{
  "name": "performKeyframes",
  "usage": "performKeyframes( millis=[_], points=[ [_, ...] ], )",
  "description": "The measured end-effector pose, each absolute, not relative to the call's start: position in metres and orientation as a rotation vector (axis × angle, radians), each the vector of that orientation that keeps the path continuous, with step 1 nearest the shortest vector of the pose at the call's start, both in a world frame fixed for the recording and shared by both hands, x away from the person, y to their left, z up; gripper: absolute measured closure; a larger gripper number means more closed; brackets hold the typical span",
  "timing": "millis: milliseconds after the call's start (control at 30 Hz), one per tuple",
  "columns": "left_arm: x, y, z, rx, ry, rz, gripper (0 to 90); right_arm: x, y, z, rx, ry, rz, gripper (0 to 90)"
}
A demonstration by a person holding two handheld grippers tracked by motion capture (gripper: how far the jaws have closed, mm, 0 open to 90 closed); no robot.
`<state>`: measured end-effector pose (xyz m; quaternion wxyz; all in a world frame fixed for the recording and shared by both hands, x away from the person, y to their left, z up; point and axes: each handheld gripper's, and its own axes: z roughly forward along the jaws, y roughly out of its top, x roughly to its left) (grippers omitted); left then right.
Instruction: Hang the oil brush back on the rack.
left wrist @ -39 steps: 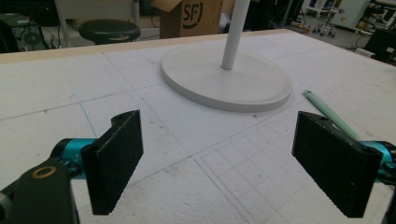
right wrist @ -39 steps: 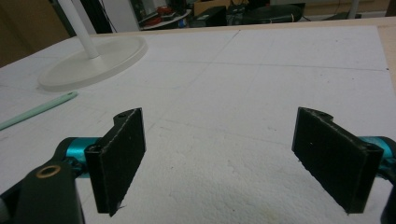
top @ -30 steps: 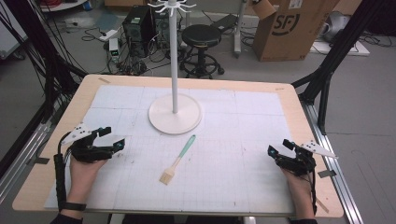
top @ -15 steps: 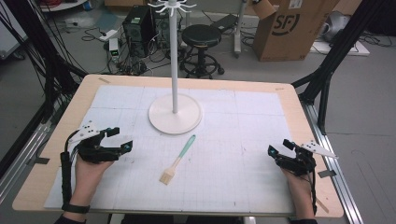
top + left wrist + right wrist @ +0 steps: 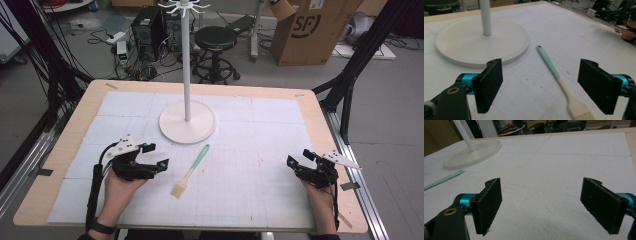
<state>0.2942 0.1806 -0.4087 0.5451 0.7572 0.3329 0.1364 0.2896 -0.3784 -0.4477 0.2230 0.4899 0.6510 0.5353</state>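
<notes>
We are holding the left gripper (image 5: 155,156) just left of the pastry brush (image 5: 191,170), its fingers (image 5: 489,86) spread wide with nothing between their pads; the jaws have just been closing a little. In the left gripper view, the brush is lying flat on the white mat (image 5: 250,150) ahead of the fingers, its bristle end nearest the right-hand finger and its mint green handle pointing away toward the white stand base (image 5: 481,42), just short of touching it. We are keeping the right gripper (image 5: 299,161) well apart from the brush, near the mat's right edge, its fingers (image 5: 487,205) also spread and gripping nothing.
</notes>
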Motion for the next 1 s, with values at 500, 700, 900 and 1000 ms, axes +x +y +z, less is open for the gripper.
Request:
performKeyframes(
  millis=[500,700,900,1000],
  points=[
    [0.292,0.126,-0.426,1.910,0.804,0.298,34.3,0.290,-0.378,-0.448,1.348,1.804,1.475,16.8],
    [0.291,0.109,-0.435,1.976,0.827,0.320,42.1,0.290,-0.379,-0.448,1.346,1.804,1.473,16.9],
    [0.289,0.095,-0.442,2.033,0.889,0.368,48.6,0.290,-0.379,-0.448,1.349,1.803,1.475,16.9],
    [0.288,0.091,-0.444,2.060,0.886,0.381,52.9,0.290,-0.379,-0.448,1.343,1.806,1.472,16.9]
  ],
)
